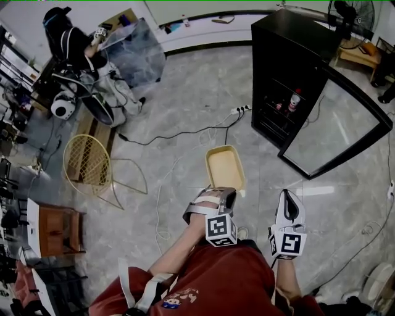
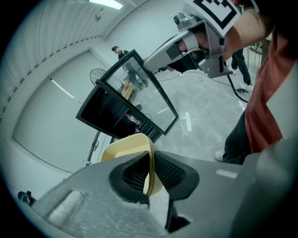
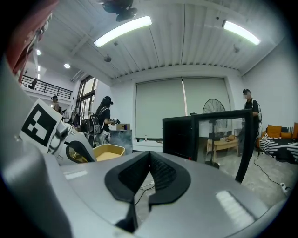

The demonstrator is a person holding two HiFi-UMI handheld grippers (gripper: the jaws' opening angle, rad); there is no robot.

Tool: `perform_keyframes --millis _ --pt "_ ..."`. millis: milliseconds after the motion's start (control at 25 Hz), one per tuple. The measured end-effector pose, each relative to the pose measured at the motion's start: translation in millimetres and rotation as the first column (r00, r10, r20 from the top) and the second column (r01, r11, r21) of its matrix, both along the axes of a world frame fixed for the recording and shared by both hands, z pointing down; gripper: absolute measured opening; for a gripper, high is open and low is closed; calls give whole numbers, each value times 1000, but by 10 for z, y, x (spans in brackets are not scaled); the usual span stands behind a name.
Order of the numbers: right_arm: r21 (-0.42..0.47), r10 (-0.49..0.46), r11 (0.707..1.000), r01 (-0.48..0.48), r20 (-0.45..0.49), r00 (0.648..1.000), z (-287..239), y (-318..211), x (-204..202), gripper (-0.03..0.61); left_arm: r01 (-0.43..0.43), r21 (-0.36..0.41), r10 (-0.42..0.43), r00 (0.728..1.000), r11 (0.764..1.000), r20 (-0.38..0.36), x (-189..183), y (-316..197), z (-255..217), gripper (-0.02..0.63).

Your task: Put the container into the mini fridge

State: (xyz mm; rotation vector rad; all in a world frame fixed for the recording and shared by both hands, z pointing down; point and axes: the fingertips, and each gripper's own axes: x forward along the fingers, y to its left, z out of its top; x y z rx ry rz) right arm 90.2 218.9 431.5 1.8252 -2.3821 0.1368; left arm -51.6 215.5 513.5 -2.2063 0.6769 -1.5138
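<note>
My left gripper (image 1: 214,192) is shut on the near rim of a pale yellow rectangular container (image 1: 225,165) and holds it out above the floor. In the left gripper view the thin rim (image 2: 150,160) is pinched between the two dark pads, and the container (image 2: 125,146) extends beyond them. The black mini fridge (image 1: 290,58) stands ahead to the right with its glass door (image 1: 336,133) swung open; a bottle (image 1: 295,100) sits on a shelf inside. My right gripper (image 1: 288,196) hovers beside the left one, shut and empty, with its pads meeting (image 3: 149,160).
A wire chair (image 1: 92,163) and a wooden stool (image 1: 58,231) stand at the left. A power strip with cables (image 1: 237,111) lies on the floor before the fridge. A person (image 1: 74,43) works at the back left. A fan (image 1: 355,12) and a bench (image 1: 361,55) stand behind the fridge.
</note>
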Motion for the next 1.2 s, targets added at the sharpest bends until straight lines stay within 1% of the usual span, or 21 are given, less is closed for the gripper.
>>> perform_keyframes --millis 280,480,600,680,880,1120,1200 --pt "-4 39 999 -39 16 999 61 -236 269 -2 -36 -13 36 999 999 4 299 -265 132 44" --pt "3 80 997 -80 17 997 122 -567 521 -2 -78 -11 78 997 997 2 593 -641 242 44" --pt "18 88 996 -88 8 996 73 -862 646 -2 -86 -6 86 996 996 -6 727 -938 210 46" --pt "9 92 996 -92 4 996 60 -1097 762 -2 -94 -3 94 995 996 -15 857 -1167 186 46" --pt "-12 73 997 -73 -14 997 30 -1712 907 -2 -93 -18 93 995 995 -32 1045 -1750 148 44" --pt "-49 -20 999 17 -52 998 96 -2429 796 -2 -67 -33 66 997 997 -44 1082 -2418 222 44" --pt "-47 -35 998 32 -62 997 89 -2626 786 -2 -69 -33 67 997 997 -47 1095 -2610 260 44"
